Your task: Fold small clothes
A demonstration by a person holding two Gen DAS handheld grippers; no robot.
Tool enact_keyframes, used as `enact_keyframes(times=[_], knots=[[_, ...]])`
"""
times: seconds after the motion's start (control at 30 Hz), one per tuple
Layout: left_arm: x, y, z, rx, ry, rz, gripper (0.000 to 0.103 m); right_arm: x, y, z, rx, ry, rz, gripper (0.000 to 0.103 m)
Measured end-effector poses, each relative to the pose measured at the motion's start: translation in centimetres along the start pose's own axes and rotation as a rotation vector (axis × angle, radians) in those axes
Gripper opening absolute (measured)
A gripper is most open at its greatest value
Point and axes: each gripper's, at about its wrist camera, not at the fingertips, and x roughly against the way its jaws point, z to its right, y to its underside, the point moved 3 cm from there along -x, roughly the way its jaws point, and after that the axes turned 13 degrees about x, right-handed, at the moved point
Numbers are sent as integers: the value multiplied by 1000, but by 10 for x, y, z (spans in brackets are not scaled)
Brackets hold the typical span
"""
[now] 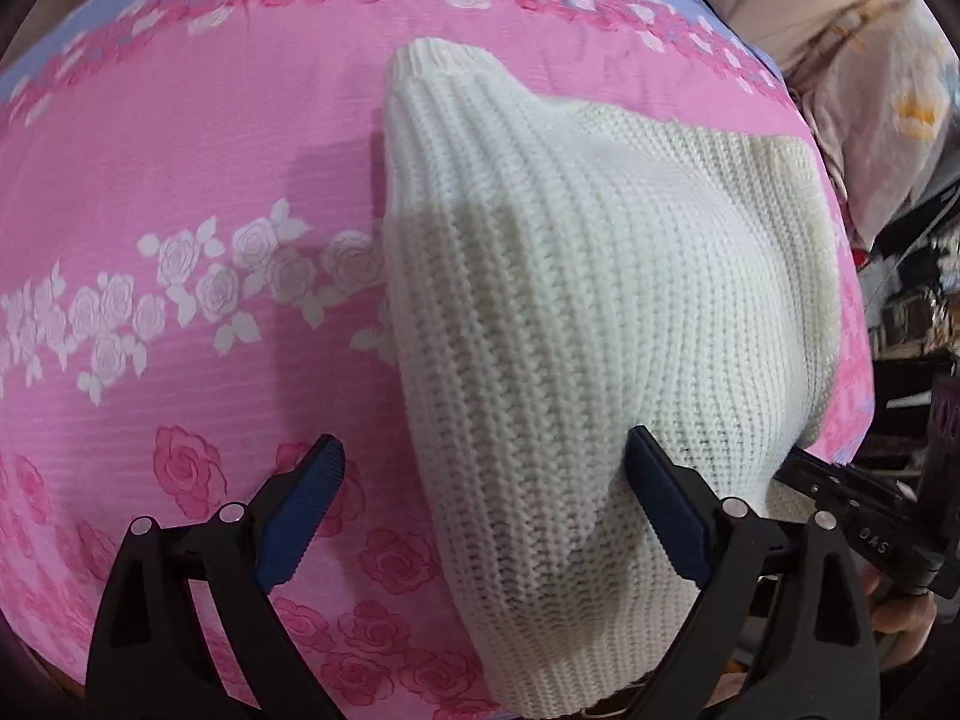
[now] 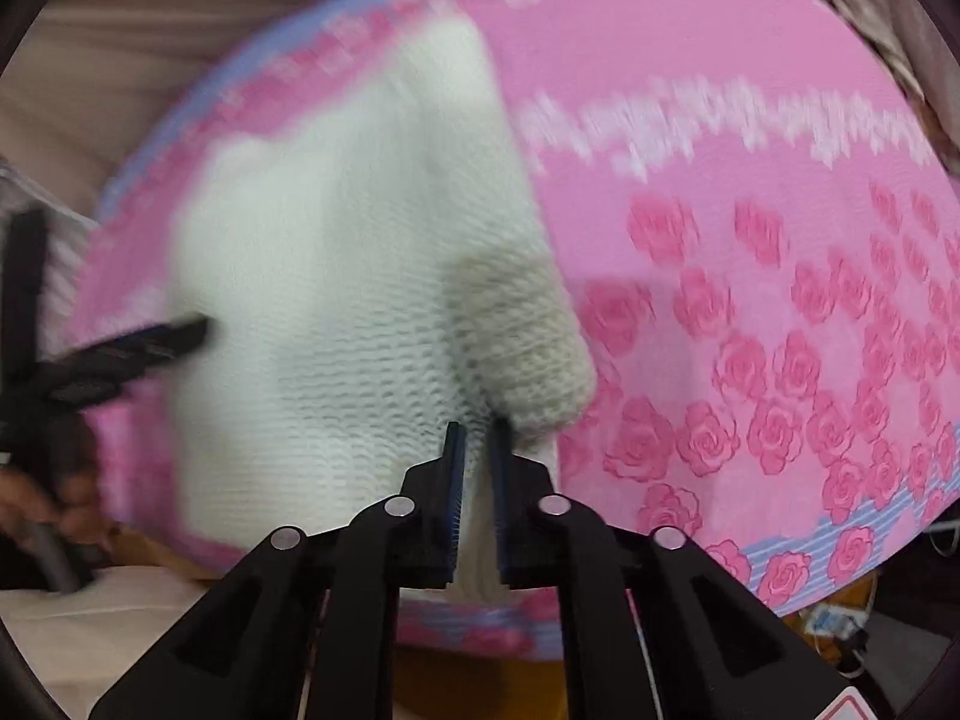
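Note:
A white knit sweater (image 1: 570, 276) lies partly folded on a pink rose-print sheet (image 1: 180, 192). My left gripper (image 1: 486, 456) is open, its jaws wide apart over the sweater's near left edge, holding nothing. My right gripper (image 2: 478, 438) is shut on the sweater's (image 2: 336, 276) near edge, with knit fabric pinched between the jaws and a fold lifted just beyond them. The right gripper also shows at the right edge of the left wrist view (image 1: 840, 486). The left gripper shows blurred at the left of the right wrist view (image 2: 144, 336).
The pink sheet (image 2: 750, 276) has a blue striped border and covers the whole work surface. Beige and printed bedding (image 1: 840, 60) lies beyond the far right edge. Dark clutter (image 1: 918, 276) sits off the right side.

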Motion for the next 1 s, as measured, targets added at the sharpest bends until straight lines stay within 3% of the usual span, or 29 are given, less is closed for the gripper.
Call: enact_keyframes(times=[0.13,0.23,0.27,0.3,0.37,0.5,0.63,0.73,0.77,0.8,0.83,0.9,1.0], knots=[[34,1,11,-31,79,58,88,35,-7,-5,-43,1,44,4],[40,-2,16,-28,99,85,91,65,-16,-7,-45,6,131,17],[35,-3,15,-16,97,78,91,69,-21,-5,-42,16,148,30],[24,-5,12,14,82,54,91,69,-27,-2,-33,36,170,52],[4,-6,6,64,61,7,91,54,-38,6,-12,71,164,66],[-19,-3,-1,131,118,-21,97,6,-51,18,3,-26,75,66],[-25,-10,-8,194,217,6,98,-21,-53,24,-52,-166,74,70],[-22,-14,0,158,250,-4,74,-30,-51,33,-143,-318,114,75],[-18,-15,3,147,248,-1,60,-30,-52,33,-146,-332,120,71],[-12,-17,8,127,253,0,53,-31,-54,30,-142,-347,115,48],[-4,-20,14,105,254,7,44,-28,-56,28,-150,-350,120,44],[15,-26,24,67,260,36,41,-14,-62,20,-109,-322,138,32],[48,-39,39,2,285,121,41,21,-73,7,-75,-323,220,29]])
